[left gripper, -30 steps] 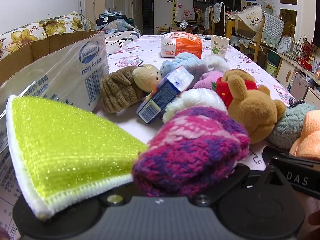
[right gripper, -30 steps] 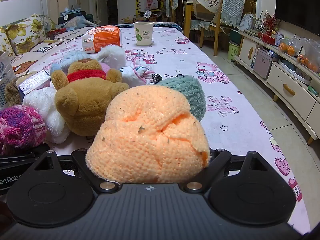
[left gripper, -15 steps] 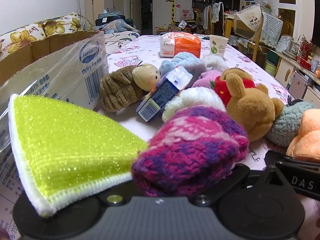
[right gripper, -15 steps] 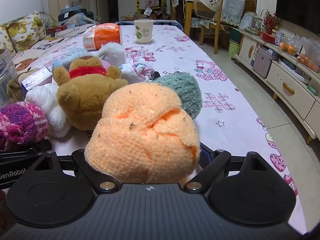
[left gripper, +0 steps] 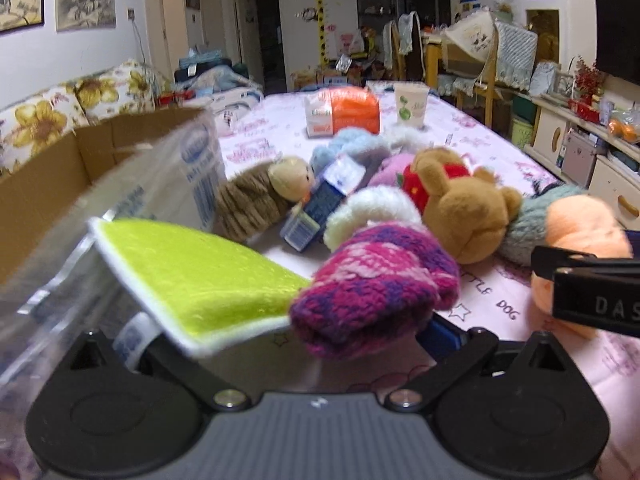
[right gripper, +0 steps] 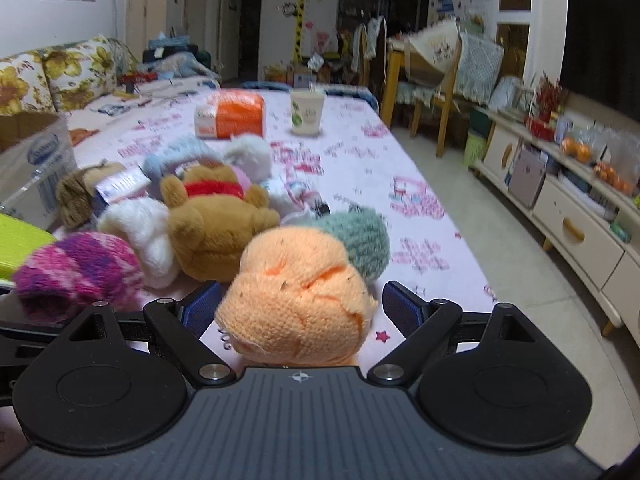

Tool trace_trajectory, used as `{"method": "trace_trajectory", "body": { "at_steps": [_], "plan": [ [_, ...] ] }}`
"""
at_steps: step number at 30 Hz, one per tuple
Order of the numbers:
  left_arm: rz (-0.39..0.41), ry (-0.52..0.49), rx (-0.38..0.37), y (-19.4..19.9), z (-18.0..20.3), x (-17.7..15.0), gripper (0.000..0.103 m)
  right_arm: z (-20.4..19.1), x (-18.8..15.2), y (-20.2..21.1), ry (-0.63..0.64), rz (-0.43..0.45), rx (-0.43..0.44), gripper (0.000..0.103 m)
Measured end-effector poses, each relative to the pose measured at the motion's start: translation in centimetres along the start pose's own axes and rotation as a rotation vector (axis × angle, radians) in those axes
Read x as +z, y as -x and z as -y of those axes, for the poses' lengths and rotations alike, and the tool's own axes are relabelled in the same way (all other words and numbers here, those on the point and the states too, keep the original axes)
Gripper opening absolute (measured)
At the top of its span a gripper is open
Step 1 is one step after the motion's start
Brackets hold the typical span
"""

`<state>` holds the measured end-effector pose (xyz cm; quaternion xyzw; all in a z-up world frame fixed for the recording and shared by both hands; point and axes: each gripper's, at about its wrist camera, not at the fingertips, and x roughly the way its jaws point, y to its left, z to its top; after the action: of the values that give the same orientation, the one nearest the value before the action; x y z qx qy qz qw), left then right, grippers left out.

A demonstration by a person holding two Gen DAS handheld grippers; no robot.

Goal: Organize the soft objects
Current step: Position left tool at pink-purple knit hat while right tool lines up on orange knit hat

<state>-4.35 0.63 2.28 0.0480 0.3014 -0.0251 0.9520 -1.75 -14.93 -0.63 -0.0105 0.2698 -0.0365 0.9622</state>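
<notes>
My left gripper (left gripper: 298,330) is open. A yellow-green sponge cloth (left gripper: 196,276) and a pink-purple knit piece (left gripper: 376,284) lie between its fingers, which stand wide apart. My right gripper (right gripper: 300,308) is open, its blue pads (right gripper: 402,306) apart from an orange knit piece (right gripper: 296,300) lying on the table between them. A brown teddy bear (left gripper: 464,208) with a red scarf, a white fluffy piece (left gripper: 372,208), a grey-green knit piece (right gripper: 360,236) and a brown-coated doll (left gripper: 260,196) lie in a pile behind. The pink-purple piece also shows in the right wrist view (right gripper: 76,272).
A cardboard box (left gripper: 52,184) with plastic wrap stands at the left. A blue carton (left gripper: 320,204) lies in the pile. An orange tissue pack (left gripper: 344,114) and a paper cup (left gripper: 410,102) stand farther back on the pink tablecloth (right gripper: 404,196). Cabinets and chairs line the right.
Both grippers have opened and pulled back and up. The orange piece and the pink-purple piece now lie loose between spread fingers, with the blue pads showing.
</notes>
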Motion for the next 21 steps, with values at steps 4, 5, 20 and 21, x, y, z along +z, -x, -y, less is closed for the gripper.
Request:
{"method": "trace_trajectory", "body": {
  "at_steps": [4,5,20,21],
  "plan": [
    [0.03,0.011,-0.008,1.5,-1.1,0.1,0.102,-0.4,0.1,1.0,0.008,0.023,0.007,0.103],
    [0.036,0.015,-0.012,2.0,-1.4,0.0,0.102,-0.3,0.1,1.4,-0.002,0.027,0.014,0.103],
    [0.132,0.022,0.022,7.5,-3.4,-0.7,0.102,-1.9,-0.4,4.7,-0.054,0.078,0.082,0.103],
    [0.137,0.024,0.024,7.8,-3.5,-0.7,0.102,-1.9,-0.4,4.8,-0.057,0.081,0.086,0.103]
  ]
}}
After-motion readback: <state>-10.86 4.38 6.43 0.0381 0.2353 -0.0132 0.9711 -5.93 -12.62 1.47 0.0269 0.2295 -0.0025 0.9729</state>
